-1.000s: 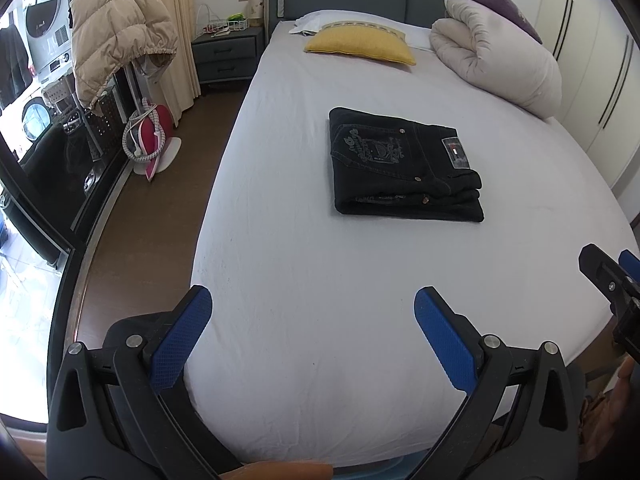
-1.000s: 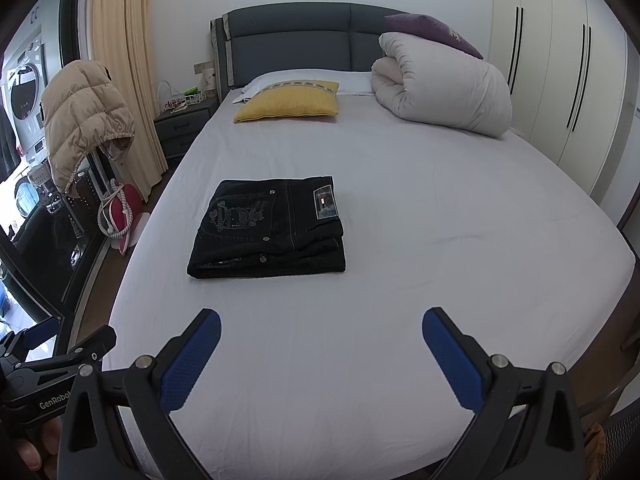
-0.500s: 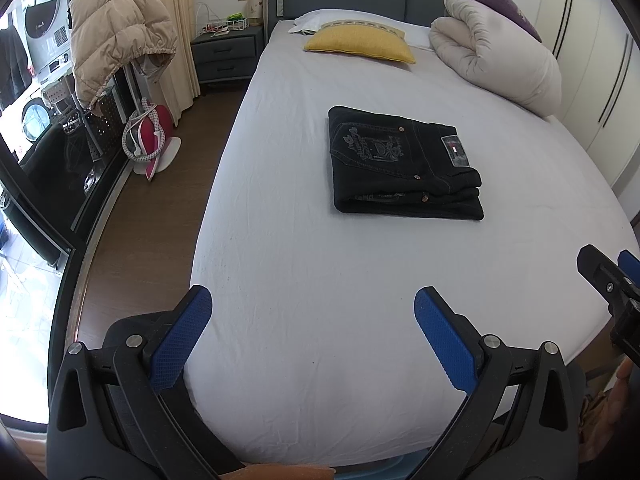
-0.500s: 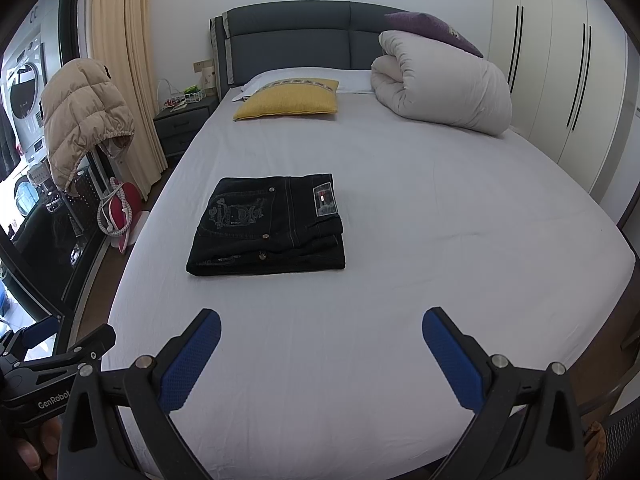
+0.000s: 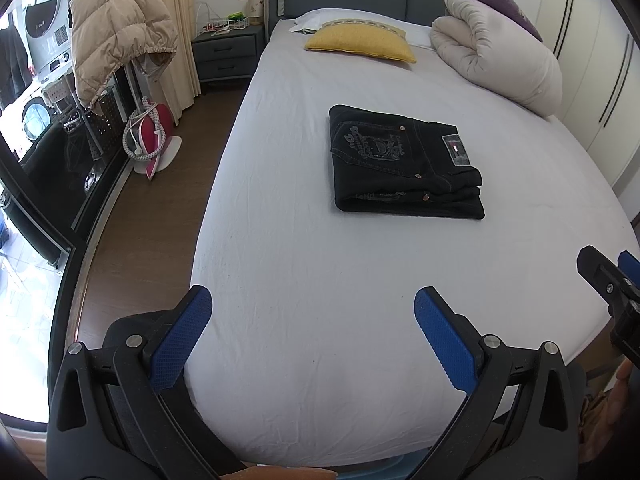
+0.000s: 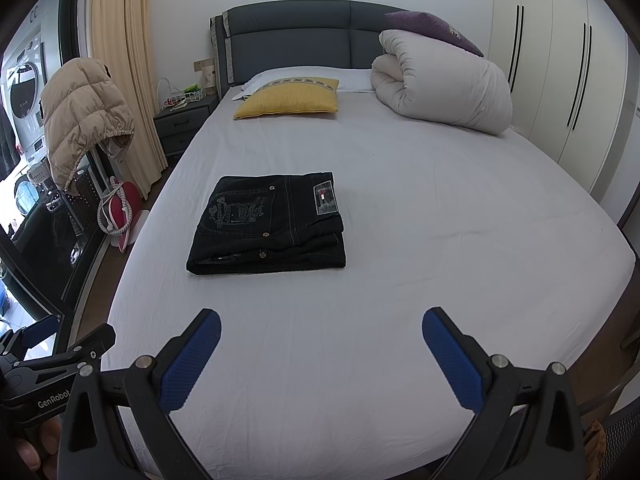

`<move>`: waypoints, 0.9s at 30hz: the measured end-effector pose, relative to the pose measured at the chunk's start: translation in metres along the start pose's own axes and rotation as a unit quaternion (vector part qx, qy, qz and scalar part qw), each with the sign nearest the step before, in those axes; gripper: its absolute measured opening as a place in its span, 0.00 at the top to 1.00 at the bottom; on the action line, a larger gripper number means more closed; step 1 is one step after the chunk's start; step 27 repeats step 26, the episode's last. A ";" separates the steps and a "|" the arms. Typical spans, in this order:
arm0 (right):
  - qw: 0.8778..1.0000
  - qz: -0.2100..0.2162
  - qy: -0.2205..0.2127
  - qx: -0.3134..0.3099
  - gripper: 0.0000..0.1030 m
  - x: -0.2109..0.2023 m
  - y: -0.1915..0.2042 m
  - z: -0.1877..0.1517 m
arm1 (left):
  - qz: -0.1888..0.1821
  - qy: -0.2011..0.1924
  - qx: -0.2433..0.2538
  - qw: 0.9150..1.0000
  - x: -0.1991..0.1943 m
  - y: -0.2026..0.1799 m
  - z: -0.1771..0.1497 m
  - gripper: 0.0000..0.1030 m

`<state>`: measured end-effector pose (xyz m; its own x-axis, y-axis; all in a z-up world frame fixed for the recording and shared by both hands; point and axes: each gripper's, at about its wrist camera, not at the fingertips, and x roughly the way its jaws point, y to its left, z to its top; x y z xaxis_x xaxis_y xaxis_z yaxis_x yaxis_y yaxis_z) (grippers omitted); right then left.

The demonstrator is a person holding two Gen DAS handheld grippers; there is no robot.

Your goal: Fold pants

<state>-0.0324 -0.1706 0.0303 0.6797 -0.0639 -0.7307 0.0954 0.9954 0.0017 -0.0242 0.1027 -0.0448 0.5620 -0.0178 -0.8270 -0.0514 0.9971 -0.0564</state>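
Black jeans [image 5: 404, 164] lie folded into a compact rectangle on the white bed sheet [image 5: 320, 264], back pocket and label on top; they also show in the right wrist view [image 6: 272, 226]. My left gripper [image 5: 312, 320] is open and empty, held above the foot of the bed, well short of the jeans. My right gripper [image 6: 320, 340] is open and empty too, above the foot of the bed. In each wrist view, the other gripper shows at the frame edge.
A yellow pillow [image 6: 290, 100] and a rolled white duvet [image 6: 440, 84] lie at the head of the bed. A nightstand [image 5: 226, 54], a beige puffer jacket [image 5: 116, 48] on a rack and a red iron [image 5: 150, 136] stand on the left. Wardrobes [image 6: 560, 72] line the right.
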 end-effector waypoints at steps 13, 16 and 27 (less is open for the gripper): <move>1.000 0.000 0.001 0.000 0.00 0.000 -0.001 -0.001 | 0.001 0.000 0.001 1.000 0.000 0.001 -0.001 0.00; 1.000 0.000 0.001 -0.001 0.00 0.000 -0.001 -0.001 | 0.002 0.000 0.000 1.000 0.000 0.002 -0.002 0.00; 1.000 0.000 0.002 -0.001 0.00 0.001 -0.001 -0.006 | 0.010 -0.002 0.002 1.000 -0.001 0.000 -0.004 0.00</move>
